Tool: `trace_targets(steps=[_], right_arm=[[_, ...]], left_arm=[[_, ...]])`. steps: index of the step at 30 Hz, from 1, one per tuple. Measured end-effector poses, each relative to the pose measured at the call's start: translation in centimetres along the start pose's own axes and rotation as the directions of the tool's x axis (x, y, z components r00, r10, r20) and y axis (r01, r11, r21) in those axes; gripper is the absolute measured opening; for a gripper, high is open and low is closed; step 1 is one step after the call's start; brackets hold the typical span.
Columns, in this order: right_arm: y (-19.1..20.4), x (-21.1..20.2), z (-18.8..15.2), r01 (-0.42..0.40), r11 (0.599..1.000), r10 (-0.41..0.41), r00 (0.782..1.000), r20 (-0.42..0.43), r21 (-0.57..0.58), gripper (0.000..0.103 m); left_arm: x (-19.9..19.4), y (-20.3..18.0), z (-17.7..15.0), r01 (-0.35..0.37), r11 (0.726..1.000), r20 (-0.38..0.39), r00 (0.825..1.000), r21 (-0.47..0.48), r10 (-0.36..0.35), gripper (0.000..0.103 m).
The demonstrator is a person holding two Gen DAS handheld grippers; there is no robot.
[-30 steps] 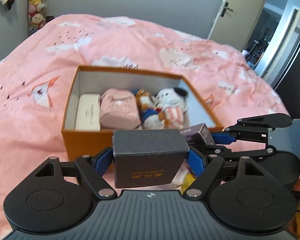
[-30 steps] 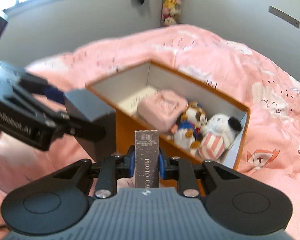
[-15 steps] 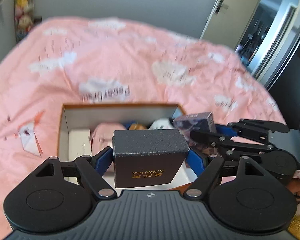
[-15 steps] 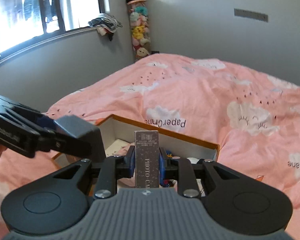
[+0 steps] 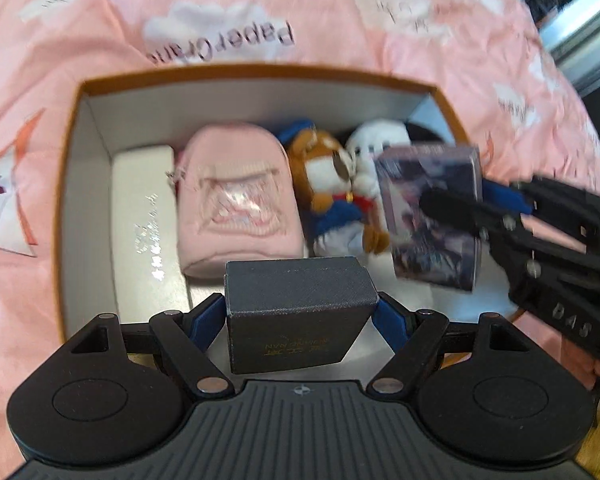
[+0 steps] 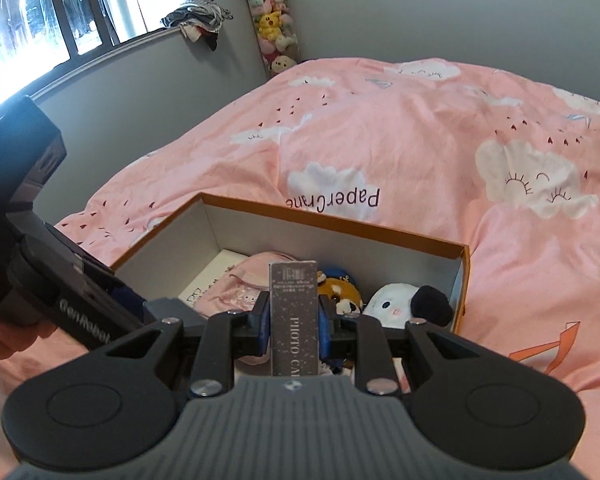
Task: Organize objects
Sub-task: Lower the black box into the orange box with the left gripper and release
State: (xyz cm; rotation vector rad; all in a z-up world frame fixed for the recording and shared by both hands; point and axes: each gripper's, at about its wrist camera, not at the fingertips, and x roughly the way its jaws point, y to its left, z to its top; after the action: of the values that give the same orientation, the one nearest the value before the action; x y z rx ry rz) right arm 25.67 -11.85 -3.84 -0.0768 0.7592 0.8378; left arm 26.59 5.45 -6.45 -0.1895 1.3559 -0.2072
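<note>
left view: white case (image 5: 146, 216), right view: plush tube (image 6: 274, 24), window (image 6: 28, 36)

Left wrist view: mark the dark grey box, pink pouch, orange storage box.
dark grey box (image 5: 296, 284), left wrist view, top face.
pink pouch (image 5: 236, 200), left wrist view, front panel.
orange storage box (image 5: 260, 71), left wrist view, far rim.
</note>
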Motion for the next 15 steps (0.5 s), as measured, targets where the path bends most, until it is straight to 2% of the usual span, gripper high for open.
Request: trace_targets(steps=[10, 15], right_arm=[[-0.6, 2.1, -0.5, -0.03, 0.999, 0.031, 0.999, -0.041, 0.016, 0.024], [-0.9, 2.6, -0.6, -0.027, 0.999, 0.029, 0.998, -0.054, 0.024, 0.024]], left_arm=[[2.7, 1.5, 0.0, -0.04, 0.999, -0.085, 0.996, -0.007, 0.04, 0.093], [2.5, 1.6, -0.4, -0.065, 0.997, -0.033, 0.997, 0.029, 0.066, 0.094]])
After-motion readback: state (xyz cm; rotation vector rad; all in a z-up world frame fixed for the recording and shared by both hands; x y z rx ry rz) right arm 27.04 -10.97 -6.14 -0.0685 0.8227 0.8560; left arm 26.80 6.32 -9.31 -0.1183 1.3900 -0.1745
